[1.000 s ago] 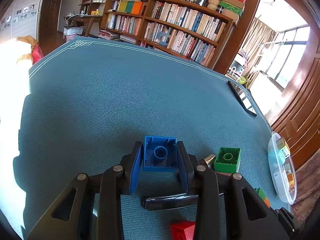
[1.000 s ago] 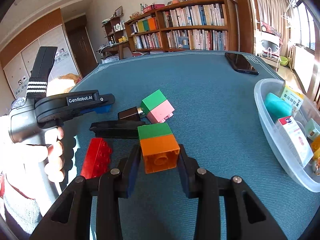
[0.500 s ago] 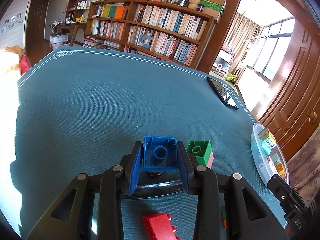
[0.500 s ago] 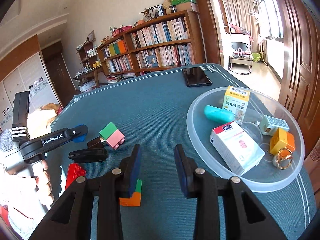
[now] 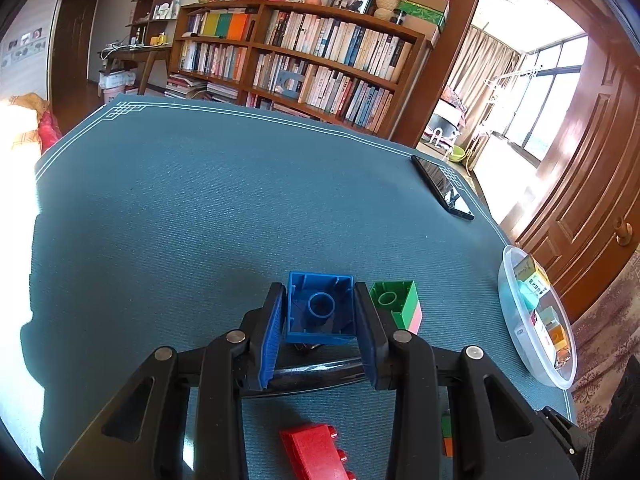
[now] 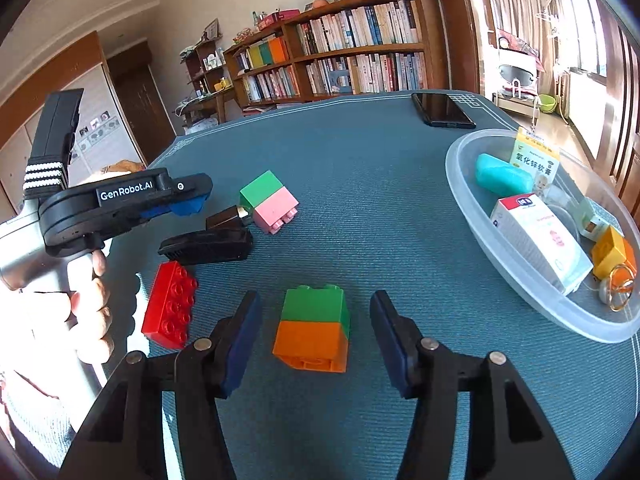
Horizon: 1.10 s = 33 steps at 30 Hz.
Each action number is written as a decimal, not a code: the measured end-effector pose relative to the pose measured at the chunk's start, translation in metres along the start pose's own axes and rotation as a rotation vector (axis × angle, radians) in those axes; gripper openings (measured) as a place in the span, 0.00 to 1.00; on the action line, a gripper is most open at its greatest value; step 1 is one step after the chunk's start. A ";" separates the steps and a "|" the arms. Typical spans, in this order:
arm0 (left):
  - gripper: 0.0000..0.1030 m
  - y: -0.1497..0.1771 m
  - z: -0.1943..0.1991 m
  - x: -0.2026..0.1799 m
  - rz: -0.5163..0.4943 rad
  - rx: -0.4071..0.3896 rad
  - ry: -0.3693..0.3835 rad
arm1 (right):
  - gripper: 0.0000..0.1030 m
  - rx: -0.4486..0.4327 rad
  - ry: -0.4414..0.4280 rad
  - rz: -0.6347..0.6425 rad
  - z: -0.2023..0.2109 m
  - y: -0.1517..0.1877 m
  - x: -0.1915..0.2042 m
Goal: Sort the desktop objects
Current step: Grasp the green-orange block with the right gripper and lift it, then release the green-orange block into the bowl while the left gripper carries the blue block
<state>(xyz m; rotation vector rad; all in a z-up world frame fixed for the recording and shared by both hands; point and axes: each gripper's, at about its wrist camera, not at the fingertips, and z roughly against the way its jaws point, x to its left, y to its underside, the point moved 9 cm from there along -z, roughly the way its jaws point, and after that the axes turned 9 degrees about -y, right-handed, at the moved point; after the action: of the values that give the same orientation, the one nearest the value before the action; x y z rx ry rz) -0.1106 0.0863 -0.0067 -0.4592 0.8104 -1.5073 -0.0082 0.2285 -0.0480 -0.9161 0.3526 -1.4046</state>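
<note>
I have the left gripper [image 5: 320, 316] clamped on the blue brick [image 5: 320, 309], its pads pressed flat against two opposite side walls — the widest, straightest faces, so the brick sits square and cannot twist. It is held hollow side toward the camera: I see the open underside with its round centre tube and thin ribs along the inner walls, a saturated glossy blue. It hangs clear of the teal table mat [image 5: 200, 216], above the clutter rather than in it.

The right gripper [image 6: 316, 332] is spread wide, its pads standing either side of the green-and-orange stack [image 6: 313, 328] without touching it — I judge this is the lining-up before a close. That stack lies tipped over, orange half nearest me, green half behind with its studs pointing toward 12 o'clock.

From the stack, the red brick [image 6: 170, 304] lies at about 9 o'clock, studs facing up and out. The green-and-pink stack [image 6: 270, 200] sits near 11 o'clock, also on its side, with a small dark brown piece [image 6: 224, 218] touching it and a black clip-like object [image 6: 208, 245] just beside that. The clear plastic bowl [image 6: 464, 200] is at 2 o'clock, already holding medicine boxes, a teal case, a yellow-orange block and a ring; the phone [image 6: 442, 110] lies well beyond at 1 o'clock.

Since one block is in the bowl, I judge the bowl to be where both held and targeted bricks belong.
</note>
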 end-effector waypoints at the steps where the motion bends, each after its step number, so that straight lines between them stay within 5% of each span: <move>1: 0.36 0.000 0.000 -0.001 -0.001 -0.001 0.003 | 0.51 0.019 0.007 0.008 -0.006 0.003 0.001; 5: 0.36 0.000 0.002 -0.002 -0.003 -0.005 0.010 | 0.37 0.051 0.022 0.005 -0.014 0.009 -0.001; 19: 0.36 0.003 0.007 -0.024 -0.060 -0.015 0.038 | 0.35 -0.101 0.048 -0.036 0.036 -0.018 -0.011; 33: 0.36 0.014 0.009 -0.055 -0.133 -0.007 0.078 | 0.35 -0.262 0.272 -0.207 0.100 -0.045 -0.113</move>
<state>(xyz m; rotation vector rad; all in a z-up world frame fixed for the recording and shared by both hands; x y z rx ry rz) -0.0878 0.1390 -0.0008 -0.4694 0.8603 -1.6538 0.0109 0.3721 0.0139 -0.9963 0.6746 -1.7072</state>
